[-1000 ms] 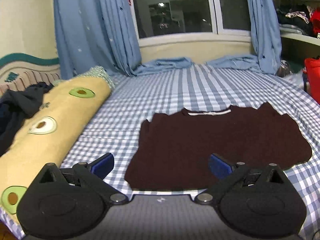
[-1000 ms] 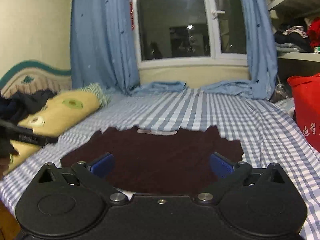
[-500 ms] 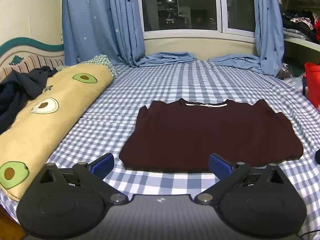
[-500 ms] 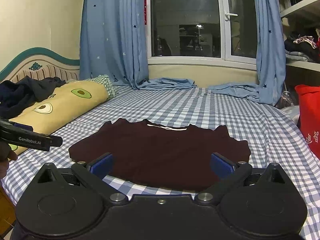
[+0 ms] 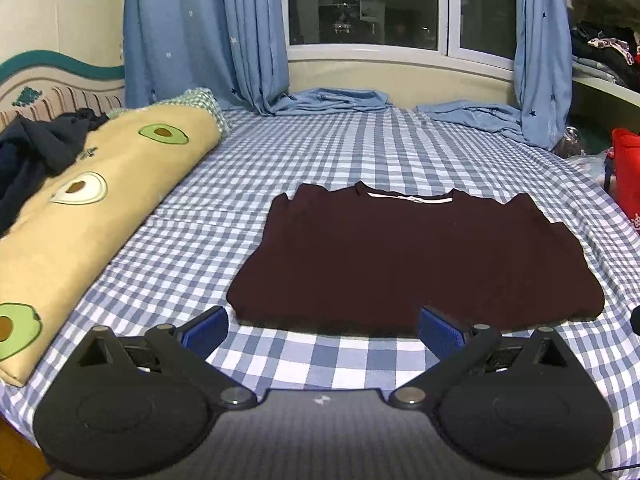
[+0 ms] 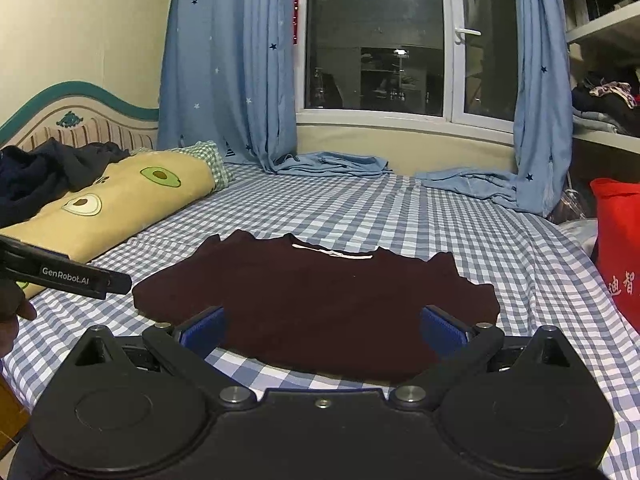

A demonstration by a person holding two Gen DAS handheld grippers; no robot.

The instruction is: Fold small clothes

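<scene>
Left wrist view: checked bed (image 5: 360,152) carries a dark maroon shirt (image 5: 416,256) spread flat near its front edge, an avocado-print pillow (image 5: 100,200) along its left edge. Left gripper (image 5: 322,330) and right gripper (image 6: 322,328) gape wide, holding nothing.

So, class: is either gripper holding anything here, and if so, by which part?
Nothing is held. The left gripper and right gripper are both open, short of the shirt, which lies flat on the bed.
</scene>
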